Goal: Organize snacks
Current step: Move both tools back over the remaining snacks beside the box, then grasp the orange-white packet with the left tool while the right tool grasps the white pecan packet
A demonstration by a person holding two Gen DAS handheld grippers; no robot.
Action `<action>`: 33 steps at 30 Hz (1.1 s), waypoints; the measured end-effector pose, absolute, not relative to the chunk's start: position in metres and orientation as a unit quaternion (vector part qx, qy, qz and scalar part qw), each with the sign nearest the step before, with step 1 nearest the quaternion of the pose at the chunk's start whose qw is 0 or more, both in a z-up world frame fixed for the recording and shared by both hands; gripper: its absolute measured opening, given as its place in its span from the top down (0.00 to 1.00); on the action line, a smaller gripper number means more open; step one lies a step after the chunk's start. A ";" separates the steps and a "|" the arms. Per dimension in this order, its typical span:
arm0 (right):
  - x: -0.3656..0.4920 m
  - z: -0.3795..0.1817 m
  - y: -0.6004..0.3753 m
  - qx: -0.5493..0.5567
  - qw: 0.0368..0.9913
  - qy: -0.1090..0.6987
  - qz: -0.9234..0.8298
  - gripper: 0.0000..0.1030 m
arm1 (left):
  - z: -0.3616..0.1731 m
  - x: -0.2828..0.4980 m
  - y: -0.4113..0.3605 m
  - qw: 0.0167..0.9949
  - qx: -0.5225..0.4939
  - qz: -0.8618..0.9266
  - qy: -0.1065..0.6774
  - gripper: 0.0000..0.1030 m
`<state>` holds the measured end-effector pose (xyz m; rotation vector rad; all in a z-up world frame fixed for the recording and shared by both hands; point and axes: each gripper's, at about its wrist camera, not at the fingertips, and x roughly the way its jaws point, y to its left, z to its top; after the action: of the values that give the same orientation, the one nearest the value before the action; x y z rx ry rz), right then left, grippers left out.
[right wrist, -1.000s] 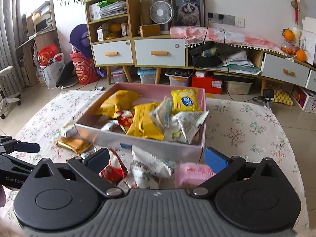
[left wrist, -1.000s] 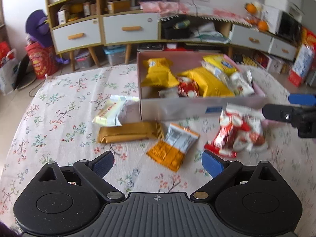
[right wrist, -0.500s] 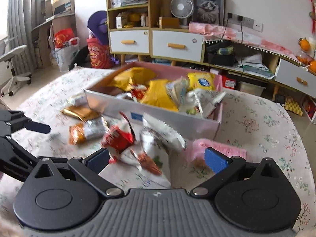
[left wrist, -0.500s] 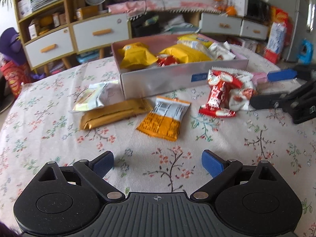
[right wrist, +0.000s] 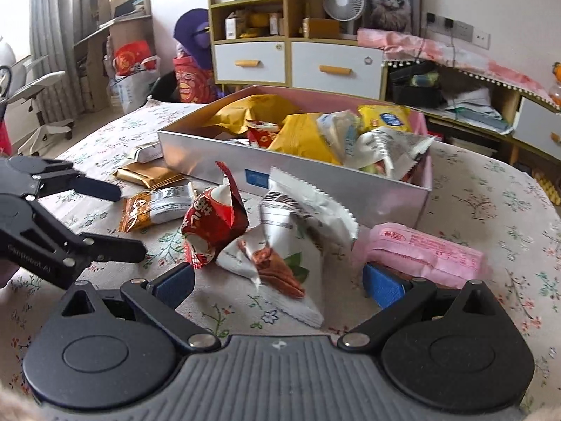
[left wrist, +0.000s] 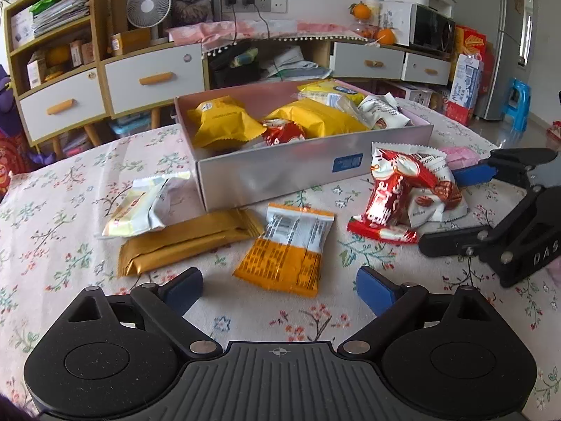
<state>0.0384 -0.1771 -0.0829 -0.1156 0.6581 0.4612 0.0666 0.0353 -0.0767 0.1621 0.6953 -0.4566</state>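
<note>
A silver box [left wrist: 280, 172] [right wrist: 210, 154] with a pink inside holds several snack packets. An orange-and-white packet [left wrist: 284, 252] lies flat with its near end between the tips of my left gripper [left wrist: 278, 282]; the jaws are closing, pads clear of it. A gold bar [left wrist: 186, 242] and a pale yellow packet [left wrist: 140, 207] lie left of it. My right gripper [right wrist: 278, 280] stands open around a white packet [right wrist: 291, 242] beside a red packet [right wrist: 214, 224]. A pink packet [right wrist: 420, 252] touches its right finger.
A floral cloth [left wrist: 52, 245] covers the round table. Behind the table stands a low sideboard [left wrist: 147, 77] with drawers and shelves. An office chair [right wrist: 31, 91] stands off the table's left side. Each gripper shows at the side of the other's view.
Both grippers have come down closer to the table and rolled level. The orange-and-white packet now lies at my left fingertips. No snack has moved.
</note>
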 end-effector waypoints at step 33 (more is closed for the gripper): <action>0.058 -0.064 -0.196 0.017 0.908 0.332 0.256 0.59 | -0.062 0.075 -0.003 0.906 0.081 -0.185 0.372 0.62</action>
<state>0.0584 -0.1958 -0.0640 0.0359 0.6842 0.5283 0.0753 -0.0027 -0.0618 0.1673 0.7690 -0.3811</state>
